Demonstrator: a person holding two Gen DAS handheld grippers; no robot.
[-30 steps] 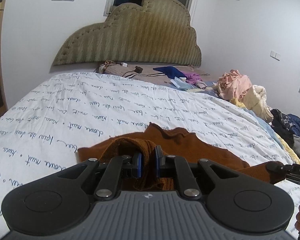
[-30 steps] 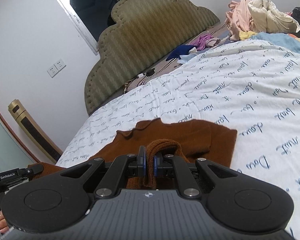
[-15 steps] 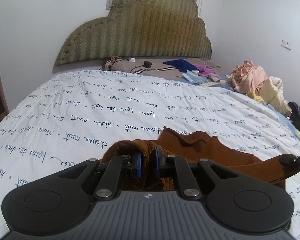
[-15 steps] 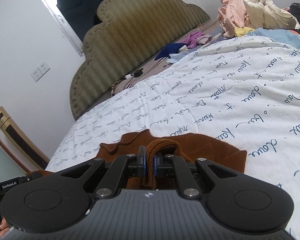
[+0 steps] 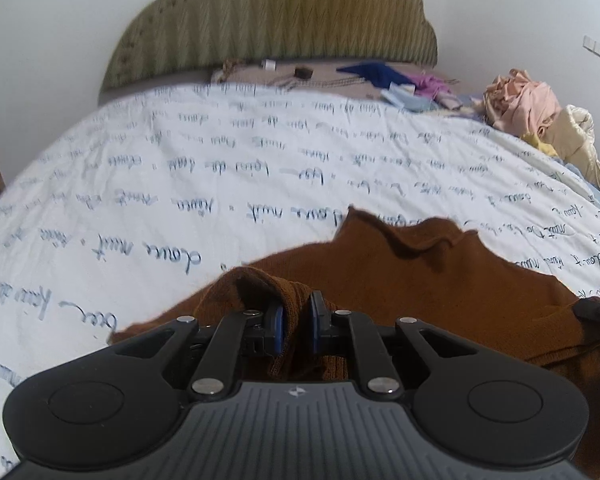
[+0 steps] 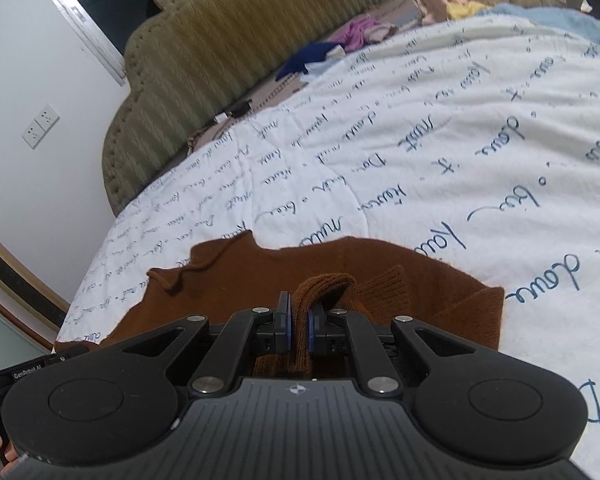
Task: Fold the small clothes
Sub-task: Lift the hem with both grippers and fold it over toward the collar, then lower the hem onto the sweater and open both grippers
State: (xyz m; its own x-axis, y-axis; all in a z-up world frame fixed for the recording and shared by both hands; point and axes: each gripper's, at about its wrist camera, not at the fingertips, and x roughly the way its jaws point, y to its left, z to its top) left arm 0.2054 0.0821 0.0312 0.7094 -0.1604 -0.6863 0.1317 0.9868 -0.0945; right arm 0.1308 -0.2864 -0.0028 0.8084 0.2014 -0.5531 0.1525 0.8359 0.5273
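A: Where's the garment?

B: Brown knit top (image 5: pixel 440 276) on the bed's white script-print cover (image 5: pixel 180 184), near the foot edge of the bed, close under both cameras. Far part lies flat on the cover; the near part is lifted.

A: Claws?

B: Left gripper (image 5: pixel 296 328) pressed together, pinching a bunched ribbed bit of the knit — fabric visible between the blue pads. Right gripper (image 6: pixel 299 328) same, pinching a ribbed band, maybe a cuff or hem, can't tell which. A second ribbed edge lies just beside it on the body of the top.

A: Progress?

B: Mid-fold, I'd judge. Both pinched parts are held over the flat part of the top, so one fold looks to be going on, not finished — nothing released yet. Collar end points toward the headboard (image 5: pixel 284 20).

A: What's left?

B: Set the held edge down, let go, smooth it, likely another fold or two to get a compact shape. Also a heap of unfolded clothes (image 5: pixel 536 116) at the far right corner of the bed, near the headboard, well apart from this top — probably still to do.

A: Anything folded already?

B: No finished stack visible in either view.
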